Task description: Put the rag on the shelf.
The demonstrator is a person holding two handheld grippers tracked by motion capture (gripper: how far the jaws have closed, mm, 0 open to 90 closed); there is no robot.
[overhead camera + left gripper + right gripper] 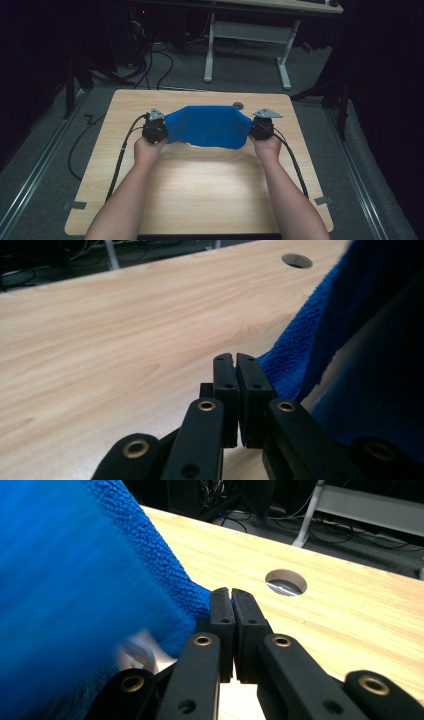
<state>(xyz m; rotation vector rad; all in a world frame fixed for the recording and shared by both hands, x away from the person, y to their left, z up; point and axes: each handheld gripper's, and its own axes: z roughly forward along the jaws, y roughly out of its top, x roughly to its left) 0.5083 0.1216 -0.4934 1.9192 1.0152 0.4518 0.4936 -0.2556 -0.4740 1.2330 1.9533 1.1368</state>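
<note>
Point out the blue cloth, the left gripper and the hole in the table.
blue cloth (pixel 207 126), high view, middle of the fabric.
left gripper (pixel 235 359), left gripper view, between its fingertips.
hole in the table (pixel 286 582), right gripper view, its opening.

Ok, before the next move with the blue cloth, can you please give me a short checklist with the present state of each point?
1. Left gripper shut on a corner of the blue terry cloth: ok.
2. Right gripper shut on the opposite corner: ok.
3. Cloth spread between both grippers, no twist seen in the high view: ok.
4. Light wooden table bare under and in front of the cloth: ok.
5. Round hole in the table not covered by the cloth: ok.
6. Lower edge of the cloth touching the table: cannot tell.
</note>
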